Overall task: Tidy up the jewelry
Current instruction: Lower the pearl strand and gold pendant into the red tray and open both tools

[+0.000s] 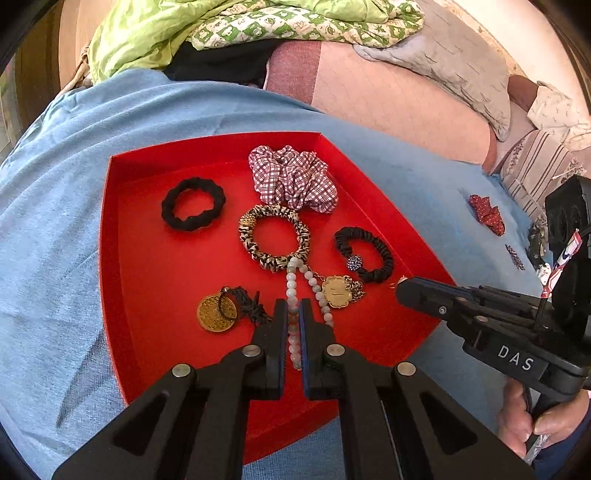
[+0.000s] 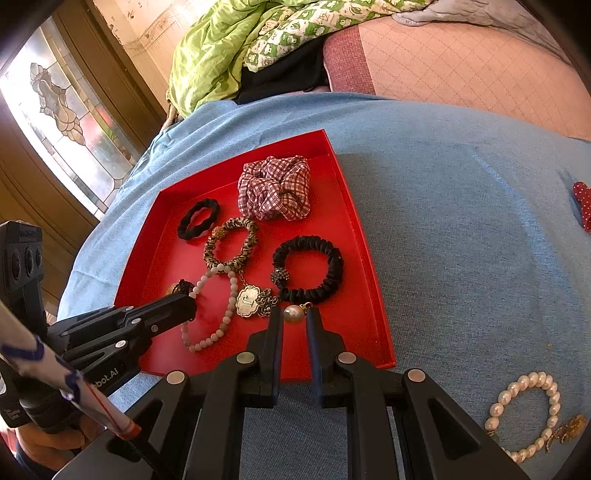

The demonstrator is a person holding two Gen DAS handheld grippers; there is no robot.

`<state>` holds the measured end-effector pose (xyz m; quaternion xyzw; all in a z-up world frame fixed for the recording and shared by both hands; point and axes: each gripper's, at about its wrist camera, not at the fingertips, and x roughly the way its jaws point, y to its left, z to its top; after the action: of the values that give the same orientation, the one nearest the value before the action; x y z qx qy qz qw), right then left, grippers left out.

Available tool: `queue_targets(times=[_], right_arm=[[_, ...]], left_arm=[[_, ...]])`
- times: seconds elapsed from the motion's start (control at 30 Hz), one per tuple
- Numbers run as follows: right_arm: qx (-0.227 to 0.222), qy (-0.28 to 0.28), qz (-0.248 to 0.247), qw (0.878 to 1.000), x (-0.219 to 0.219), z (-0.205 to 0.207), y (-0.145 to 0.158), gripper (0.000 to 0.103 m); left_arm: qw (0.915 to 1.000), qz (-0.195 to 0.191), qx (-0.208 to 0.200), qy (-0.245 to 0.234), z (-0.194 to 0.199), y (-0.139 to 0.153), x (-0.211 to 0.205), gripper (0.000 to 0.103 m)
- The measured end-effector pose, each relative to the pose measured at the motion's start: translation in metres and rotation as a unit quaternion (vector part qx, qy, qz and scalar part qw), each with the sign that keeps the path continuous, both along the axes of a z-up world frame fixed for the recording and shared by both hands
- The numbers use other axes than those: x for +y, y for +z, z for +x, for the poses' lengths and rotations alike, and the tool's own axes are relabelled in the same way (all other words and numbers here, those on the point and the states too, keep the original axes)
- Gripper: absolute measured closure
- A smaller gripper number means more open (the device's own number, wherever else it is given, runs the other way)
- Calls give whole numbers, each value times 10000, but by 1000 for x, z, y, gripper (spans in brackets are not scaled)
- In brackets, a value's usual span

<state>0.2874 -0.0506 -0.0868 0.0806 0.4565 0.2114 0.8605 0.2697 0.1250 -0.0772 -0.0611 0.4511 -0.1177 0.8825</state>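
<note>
A red tray [image 1: 147,206] [image 2: 373,295] lies on a blue cloth. In it are a checked scrunchie [image 1: 295,177], a black hair tie [image 1: 192,204], a leopard scrunchie [image 1: 274,236], a black scrunchie with a bead [image 1: 365,254], a gold pendant [image 1: 336,291] and a gold coin pendant [image 1: 216,314]. My left gripper [image 1: 293,317] is shut on a grey bead bracelet [image 1: 293,291] [image 2: 218,314] over the tray. My right gripper [image 2: 294,317] holds a pearl earring [image 2: 293,314] between its fingers, just above the tray's near right part.
A pearl bracelet [image 2: 528,413] and a gold piece [image 2: 565,428] lie on the blue cloth [image 2: 461,221] right of the tray. A red dotted bow [image 1: 487,214] [image 2: 583,203] lies further right. Green bedding [image 1: 184,26] is piled behind.
</note>
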Motion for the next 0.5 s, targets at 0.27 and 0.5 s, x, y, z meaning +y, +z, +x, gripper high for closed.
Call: queue_targets(times=[0.27,0.5], right_arm=[[15,-8,25,10000,0,-1,0,89],[11,-8,98,10000,-2,-3,4,89]], left_arm=[[9997,222,-62,5,0,1,-1,92],[9987,445,-209,90,-2,4,-1,74]])
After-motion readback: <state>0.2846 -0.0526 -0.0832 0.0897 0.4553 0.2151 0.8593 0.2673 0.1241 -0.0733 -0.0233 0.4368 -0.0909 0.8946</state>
